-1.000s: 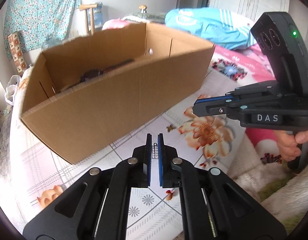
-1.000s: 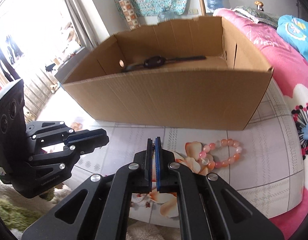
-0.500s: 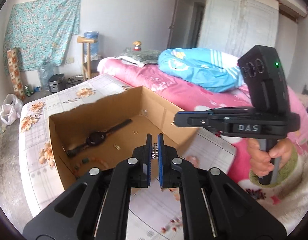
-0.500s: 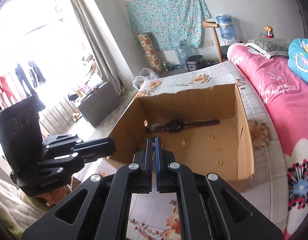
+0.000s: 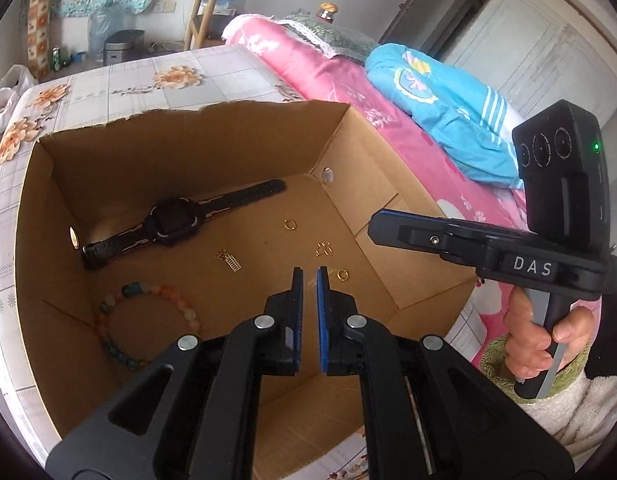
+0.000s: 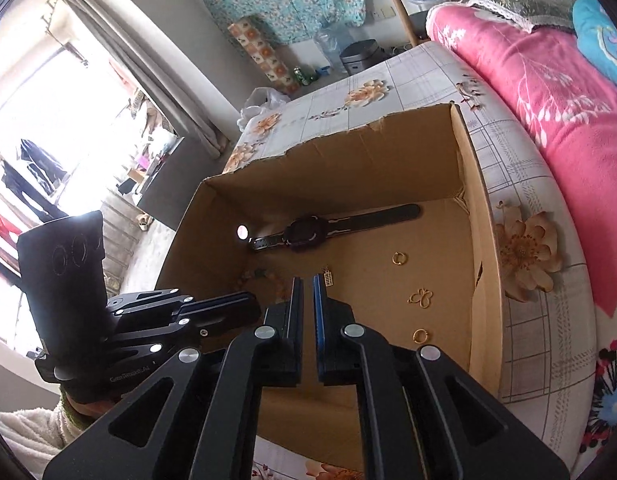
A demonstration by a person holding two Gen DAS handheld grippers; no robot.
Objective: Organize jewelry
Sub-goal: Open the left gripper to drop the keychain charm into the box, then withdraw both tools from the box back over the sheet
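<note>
Over the open cardboard box (image 5: 180, 148), in the left wrist view, the left gripper (image 5: 308, 276) is held with its blue-padded jaws slightly apart and nothing seen between them. On the matte brown floor of the box one black wristwatch (image 5: 174, 226) is laid flat, its long strap running from lower left to upper right, the rounded-square face turned upward. One beaded bracelet (image 5: 148, 320) of smooth pink, orange and teal beads is curled in a loop near the left wall. Two small gold rings are seen, one (image 5: 289, 224) farther in and one (image 5: 342, 275) just beside the right jaw tip; between them one gold butterfly-shaped piece (image 5: 323, 248) is set. One small gold rectangular charm (image 5: 231, 261) lies near the middle. The right gripper (image 5: 382, 227) is seen from the side over the box's right wall, gripped by a hand (image 5: 544, 332); its jaw gap cannot be told from here.

From the right wrist view, the right gripper (image 6: 307, 280) is shown with its jaws a narrow gap apart and empty, above the box (image 6: 474, 216). The watch (image 6: 308, 234) lies crosswise along the far wall. Both rings (image 6: 399, 258) (image 6: 420, 335), the butterfly piece (image 6: 419, 298) and the charm (image 6: 327, 279) are scattered on the floor; the bracelet (image 6: 260, 274) is partly hidden. The left gripper (image 6: 244, 300) is seen at the left wall.
</note>
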